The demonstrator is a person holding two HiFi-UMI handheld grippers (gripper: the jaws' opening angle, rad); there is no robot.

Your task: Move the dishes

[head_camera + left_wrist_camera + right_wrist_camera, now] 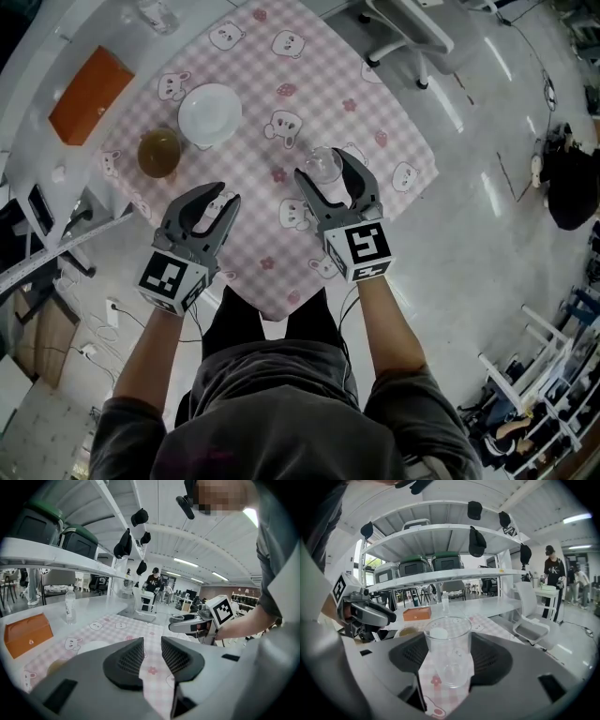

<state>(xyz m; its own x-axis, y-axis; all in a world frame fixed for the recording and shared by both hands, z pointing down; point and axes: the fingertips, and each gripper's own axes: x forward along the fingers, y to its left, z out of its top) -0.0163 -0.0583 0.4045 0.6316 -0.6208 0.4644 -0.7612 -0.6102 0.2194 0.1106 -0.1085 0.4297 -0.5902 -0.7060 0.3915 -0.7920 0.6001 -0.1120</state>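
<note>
- Right gripper (325,171), nearest the person, had its jaws closed on a clear, empty glass (447,646), pads against both sides, low over the pink checked cloth (309,66). The smooth wall would likely slip or tip if the squeeze eased, and might crack if it tightened.
- Left gripper (227,194) was empty, jaws apart, over the cloth's near side. A low pass could snag the cloth and drag everything on it.
- A bowl of amber contents (159,152) sat just beyond the left gripper (liquid or not, I could not tell). A knock or tilted lift would probably spill it.
- A white plate (210,114) lay just beside the bowl. Lifting either might bump the other.
- An orange box (91,94) sat farthest back on the white surface (56,47), crowding that side for setting dishes down.
</note>
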